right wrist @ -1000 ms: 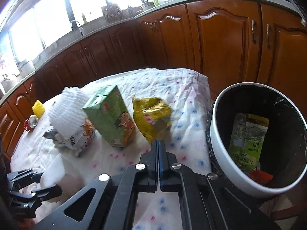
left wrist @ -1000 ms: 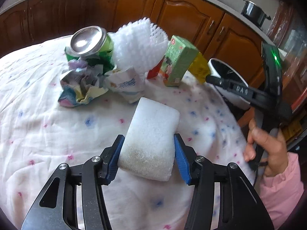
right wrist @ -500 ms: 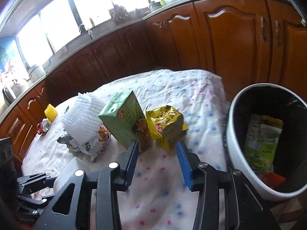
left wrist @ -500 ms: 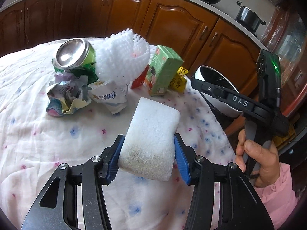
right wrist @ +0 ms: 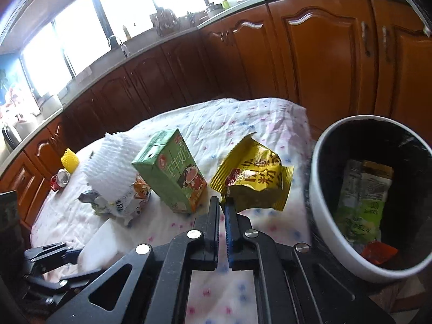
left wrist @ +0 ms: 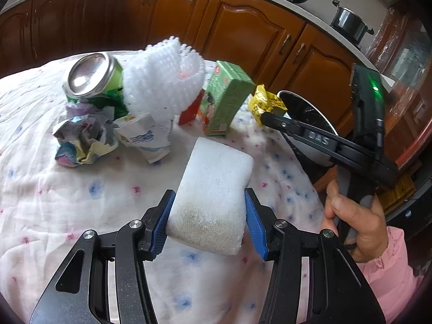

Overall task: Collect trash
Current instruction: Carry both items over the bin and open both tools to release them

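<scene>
My left gripper (left wrist: 206, 224) is shut on a white foam block (left wrist: 213, 197) and holds it above the floral tablecloth (left wrist: 54, 194). My right gripper (right wrist: 222, 208) is shut on the corner of a yellow snack wrapper (right wrist: 253, 178), lifted off the cloth; the wrapper also shows in the left wrist view (left wrist: 266, 102). The white trash bin (right wrist: 318, 189) with a black liner stands right of the table and holds wrappers. A green milk carton (right wrist: 170, 170), white foam netting (right wrist: 108, 164), a green can (left wrist: 91, 77) and crumpled paper (left wrist: 81, 137) lie on the table.
A red can (right wrist: 60, 181) and a yellow foam net (right wrist: 68, 156) sit at the table's far left edge. Wooden kitchen cabinets (right wrist: 310, 54) run behind the table and the bin. A pot (left wrist: 348, 21) stands on the counter.
My right gripper opened, moved forward and shut on the yellow wrapper, which is now lifted. My left gripper kept its hold on the foam block and shifted a little.
</scene>
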`<state>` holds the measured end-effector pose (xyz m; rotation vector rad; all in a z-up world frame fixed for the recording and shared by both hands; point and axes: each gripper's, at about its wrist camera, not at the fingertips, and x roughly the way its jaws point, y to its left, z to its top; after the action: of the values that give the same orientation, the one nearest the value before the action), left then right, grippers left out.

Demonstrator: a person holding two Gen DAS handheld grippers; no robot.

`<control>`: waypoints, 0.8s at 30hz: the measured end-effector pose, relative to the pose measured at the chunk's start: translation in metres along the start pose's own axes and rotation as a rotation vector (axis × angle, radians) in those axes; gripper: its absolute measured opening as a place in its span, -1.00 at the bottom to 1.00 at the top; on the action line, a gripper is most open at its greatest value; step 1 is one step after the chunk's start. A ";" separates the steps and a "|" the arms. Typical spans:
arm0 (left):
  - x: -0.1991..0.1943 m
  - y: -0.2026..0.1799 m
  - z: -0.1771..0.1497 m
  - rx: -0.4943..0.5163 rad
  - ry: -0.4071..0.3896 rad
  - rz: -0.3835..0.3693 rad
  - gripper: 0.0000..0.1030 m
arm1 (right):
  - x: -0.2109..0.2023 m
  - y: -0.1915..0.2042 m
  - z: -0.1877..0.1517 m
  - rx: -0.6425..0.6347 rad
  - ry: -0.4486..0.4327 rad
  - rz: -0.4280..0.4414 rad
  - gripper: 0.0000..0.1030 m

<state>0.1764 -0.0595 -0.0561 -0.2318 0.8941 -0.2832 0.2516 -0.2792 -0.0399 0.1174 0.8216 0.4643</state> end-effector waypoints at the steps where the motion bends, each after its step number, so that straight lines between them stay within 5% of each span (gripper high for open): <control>1: 0.001 -0.004 0.001 0.004 -0.002 -0.004 -0.03 | -0.007 -0.002 -0.001 0.008 -0.006 0.002 -0.93; 11: 0.012 -0.054 0.021 0.084 -0.027 -0.067 -0.03 | -0.066 -0.040 -0.015 0.096 -0.062 -0.049 -0.92; 24: 0.042 -0.120 0.052 0.183 -0.033 -0.103 -0.03 | -0.089 -0.092 -0.018 0.183 -0.080 -0.116 -0.92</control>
<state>0.2248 -0.1816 -0.0181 -0.1131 0.8194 -0.4532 0.2184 -0.4024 -0.0172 0.2545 0.7869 0.2727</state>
